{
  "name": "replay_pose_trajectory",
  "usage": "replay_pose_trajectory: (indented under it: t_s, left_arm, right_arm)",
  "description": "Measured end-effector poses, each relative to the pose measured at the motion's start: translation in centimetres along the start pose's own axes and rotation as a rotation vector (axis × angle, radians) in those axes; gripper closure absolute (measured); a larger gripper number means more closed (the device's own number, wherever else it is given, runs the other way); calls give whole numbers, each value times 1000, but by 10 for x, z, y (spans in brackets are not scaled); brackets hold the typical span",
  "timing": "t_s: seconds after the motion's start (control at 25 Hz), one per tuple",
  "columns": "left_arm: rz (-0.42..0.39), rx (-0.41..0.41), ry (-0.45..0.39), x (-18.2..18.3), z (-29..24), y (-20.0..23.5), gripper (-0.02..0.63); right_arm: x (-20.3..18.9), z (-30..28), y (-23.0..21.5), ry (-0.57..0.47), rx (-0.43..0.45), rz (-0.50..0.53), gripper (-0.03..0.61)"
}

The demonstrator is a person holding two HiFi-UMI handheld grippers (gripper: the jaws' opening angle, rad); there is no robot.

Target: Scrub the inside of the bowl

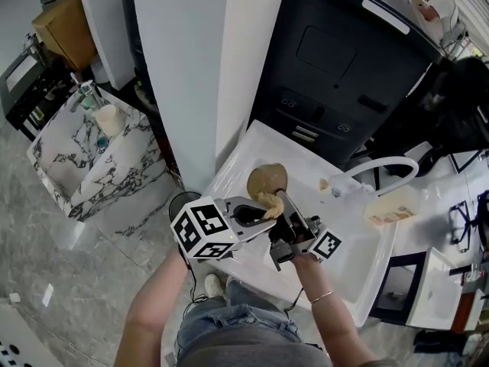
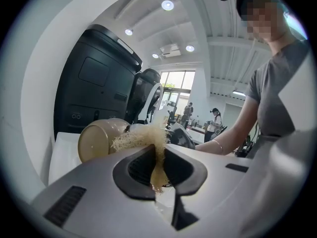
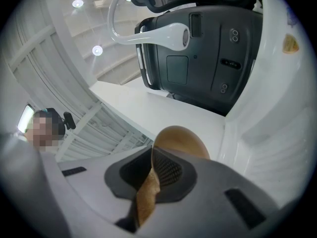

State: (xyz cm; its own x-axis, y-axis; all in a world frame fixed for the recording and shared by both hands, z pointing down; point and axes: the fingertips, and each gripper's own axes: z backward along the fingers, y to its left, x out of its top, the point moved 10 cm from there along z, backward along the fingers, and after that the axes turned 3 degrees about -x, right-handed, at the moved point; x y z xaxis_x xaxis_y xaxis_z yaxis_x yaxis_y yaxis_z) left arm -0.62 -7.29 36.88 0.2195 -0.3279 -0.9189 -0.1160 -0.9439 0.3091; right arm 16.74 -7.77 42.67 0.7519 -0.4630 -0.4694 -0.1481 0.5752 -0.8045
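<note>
head view shows the tan bowl held up in the air over the near left corner of the white sink, tipped on its side with its rounded outside facing the camera. the right gripper holds it. in the right gripper view the jaws are clenched on the bowl's thin rim, one pad inside the wall and one outside. a pale, stringy scrubber sits right at the bowl, on the side nearer the person. whether it reaches the inside cannot be told. the left gripper has its jaws pinched tight on the scrubber's lower strands, and the loose fibres fan out above the pads towards the bowl. both grippers meet above the sink's front edge, the left one coming in from the sink's left. a white arched faucet stands at the sink's far side. behind the sink rises a dark cabinet-like appliance.
</note>
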Motion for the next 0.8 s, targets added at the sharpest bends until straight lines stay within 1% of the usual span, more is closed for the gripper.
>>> replay_pose_trajectory:
  t_s: [0.24,0.36,0.56,0.68,0.8]
  left_arm:
    - [-25,-48,12,0,4,-7,569]
    - [-50,-33,25,1,13,-10,569]
    - [-102,59,69,2,42,-5,569]
    - [-110,159,97,3,63,8,569]
    - [-79,270,117,4,76,31,569]
  right_arm:
    - [-1,0,-3,10,1,-10,557]
    - [0,0,-6,19,-9,4,557]
    - [6,2,-11,8,-42,26,557]
    - [12,3,-10,8,-47,46,557]
    - [14,6,-7,40,-21,71,557]
